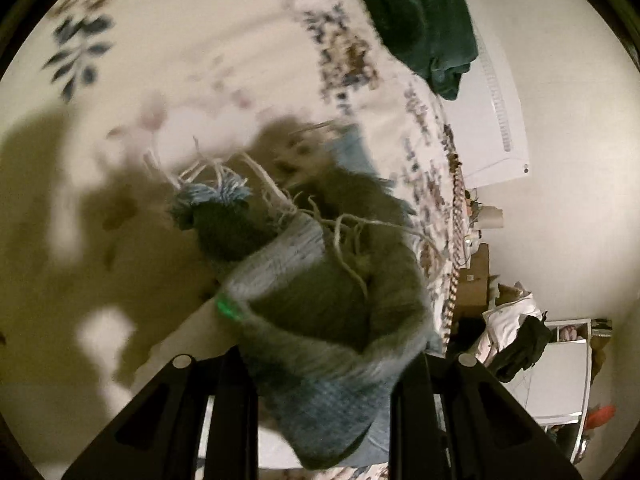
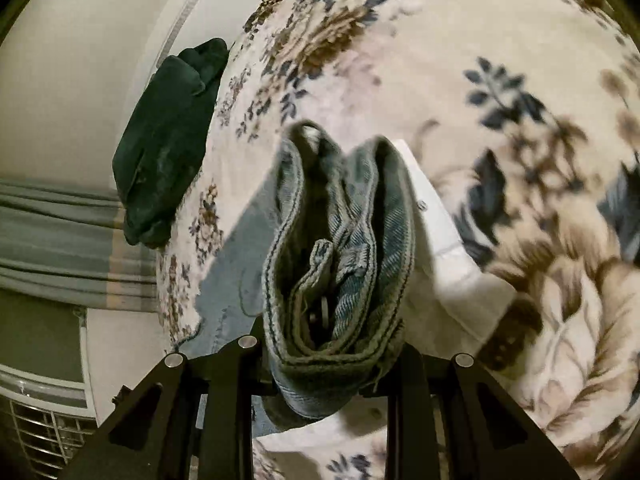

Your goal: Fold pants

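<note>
Over the bed (image 2: 500, 60), both hand-held grippers, left (image 1: 320, 392) and right (image 2: 328, 376), clenched the pants (image 2: 340, 240) at frayed hem and waistband, apparently mid-fold; next, lay them flat.

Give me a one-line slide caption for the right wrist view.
Right gripper clamps the bunched waistband of blue jeans above a floral bedspread, with a dark green garment at the bed's edge.
</note>
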